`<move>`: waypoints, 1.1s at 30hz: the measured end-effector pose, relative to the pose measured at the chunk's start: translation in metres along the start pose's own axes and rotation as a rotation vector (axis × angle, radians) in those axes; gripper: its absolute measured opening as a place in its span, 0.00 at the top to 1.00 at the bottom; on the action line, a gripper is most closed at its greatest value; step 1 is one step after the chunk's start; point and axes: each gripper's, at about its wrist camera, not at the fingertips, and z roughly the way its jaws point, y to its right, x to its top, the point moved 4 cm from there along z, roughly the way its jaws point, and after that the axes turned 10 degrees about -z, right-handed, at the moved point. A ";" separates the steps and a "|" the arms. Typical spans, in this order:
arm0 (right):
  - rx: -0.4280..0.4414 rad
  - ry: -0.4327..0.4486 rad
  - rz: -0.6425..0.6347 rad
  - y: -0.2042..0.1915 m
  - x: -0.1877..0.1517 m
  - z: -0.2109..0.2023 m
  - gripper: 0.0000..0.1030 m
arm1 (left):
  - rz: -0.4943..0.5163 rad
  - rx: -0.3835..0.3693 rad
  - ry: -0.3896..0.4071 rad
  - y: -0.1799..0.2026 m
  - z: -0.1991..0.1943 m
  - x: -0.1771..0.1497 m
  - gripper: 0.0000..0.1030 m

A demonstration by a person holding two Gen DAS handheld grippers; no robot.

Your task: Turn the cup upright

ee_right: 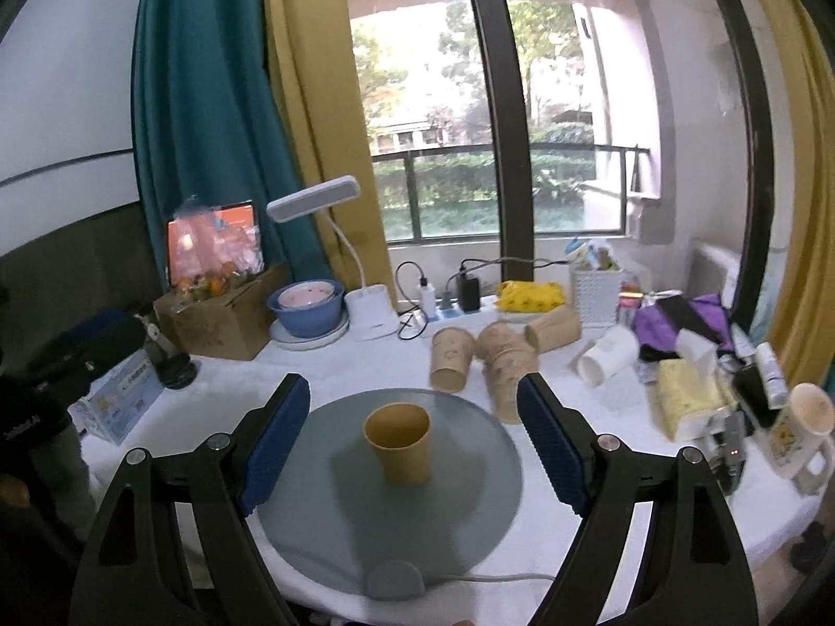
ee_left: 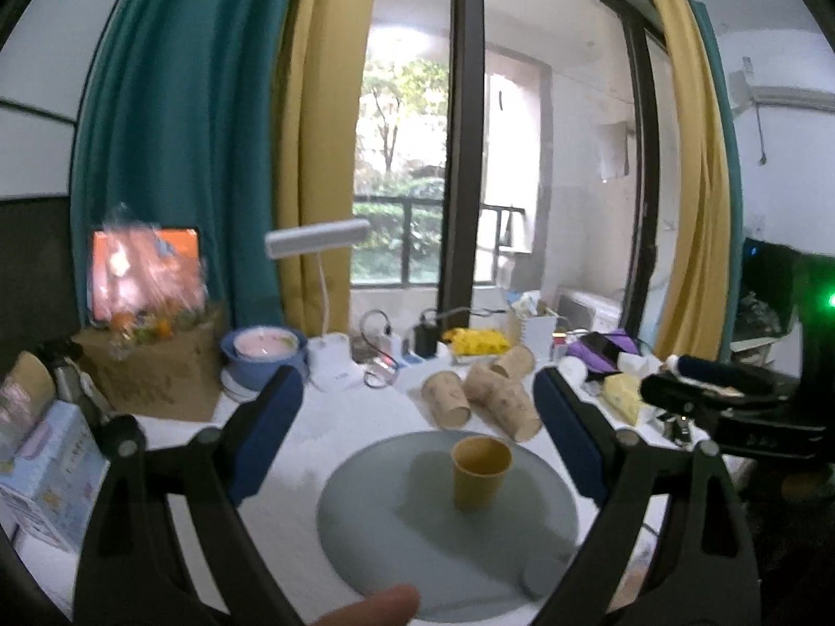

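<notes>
Yellow paper cup [ee_right: 397, 443] upright, mouth up, near centre of round grey disc [ee_right: 469, 511] on white-covered bench [ee_right: 616, 511]. Same cup [ee_left: 480, 472] seen from left wrist view, right of centre on disc [ee_left: 376, 537]. Left tool [ee_left: 417, 391] held back from cup, blue pads [ee_left: 266, 443] spread wide, nothing between them, no contact with cup. Right tool [ee_right: 415, 394] likewise spread wide, blue pads [ee_right: 274, 448] flanking cup in view but clear of it on both sides. Fingertip [ee_left: 376, 605] of operator visible at bottom edge of left view. Behind disc, cluster of patterned brown paper cups [ee_right: 490, 360]: one standing mouth down at left, others lying on their sides, touching each other. White cup [ee_right: 608, 354] on its side to right of cluster. Tissue box [ee_right: 689, 396] and cream mug [ee_right: 801, 428] at right edge of bench. At rear: white desk lamp [ee_right: 334, 240], blue bowl [ee_right: 308, 308] on plate, cardboard box [ee_right: 219, 318], power strip with black charger [ee_right: 468, 289], yellow cloth [ee_right: 532, 296]. Teal curtain [ee_right: 198, 104] and mustard curtain [ee_right: 308, 104] beside window. Slight motion blur in left view.
</notes>
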 end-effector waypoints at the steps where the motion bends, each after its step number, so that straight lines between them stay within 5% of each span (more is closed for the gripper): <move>1: -0.007 0.002 -0.006 -0.001 0.001 -0.003 0.18 | 0.010 0.013 0.007 0.000 -0.001 0.000 0.12; 33: 0.006 -0.001 -0.016 -0.004 0.000 -0.008 0.18 | 0.012 -0.011 -0.024 0.005 -0.005 -0.005 0.12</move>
